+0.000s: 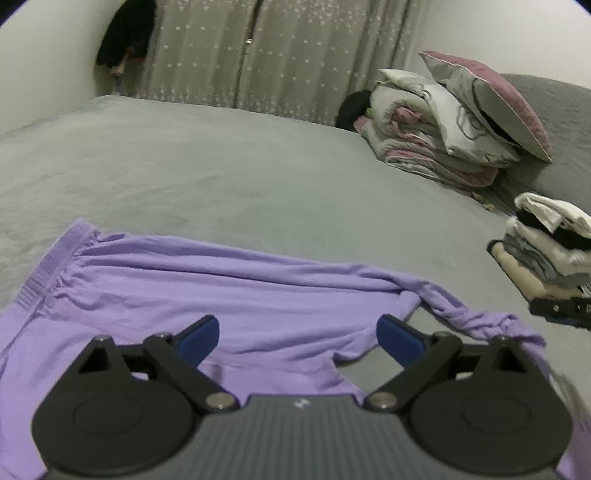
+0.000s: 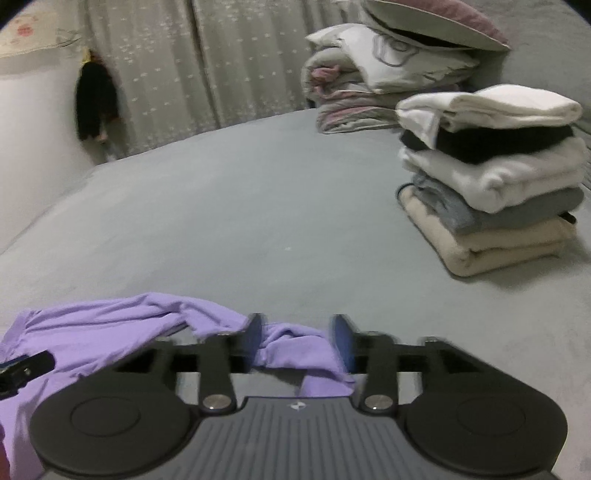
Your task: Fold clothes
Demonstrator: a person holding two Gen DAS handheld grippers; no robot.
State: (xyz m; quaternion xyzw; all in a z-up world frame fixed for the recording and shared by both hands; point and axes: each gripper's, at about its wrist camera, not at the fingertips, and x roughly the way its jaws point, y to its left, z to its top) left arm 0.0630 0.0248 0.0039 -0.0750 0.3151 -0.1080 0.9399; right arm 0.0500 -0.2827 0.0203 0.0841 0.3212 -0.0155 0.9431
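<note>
Bedding and clothes share one grey bed (image 1: 207, 177). One purple garment (image 1: 207, 291) lies spread on the near part of the bed, its ribbed band at the left and a twisted end trailing right. One stack (image 2: 491, 177) of five folded pieces, cream, grey, white, black and white from the bottom up, stands on the bed to the right, well apart from the garment. Behind it sit one folded quilt (image 2: 351, 96) and one pillow (image 2: 436, 26) on top.

Left gripper (image 1: 298, 341) hovers over the garment, its two blue fingers wide apart with nothing between them. Right gripper (image 2: 297, 343) has its fingers part-way apart, with the garment's bunched end between them; whether they pinch it is unclear. Both frames are blurred, and the garment's near edge is hidden beneath the gripper bodies.
</note>
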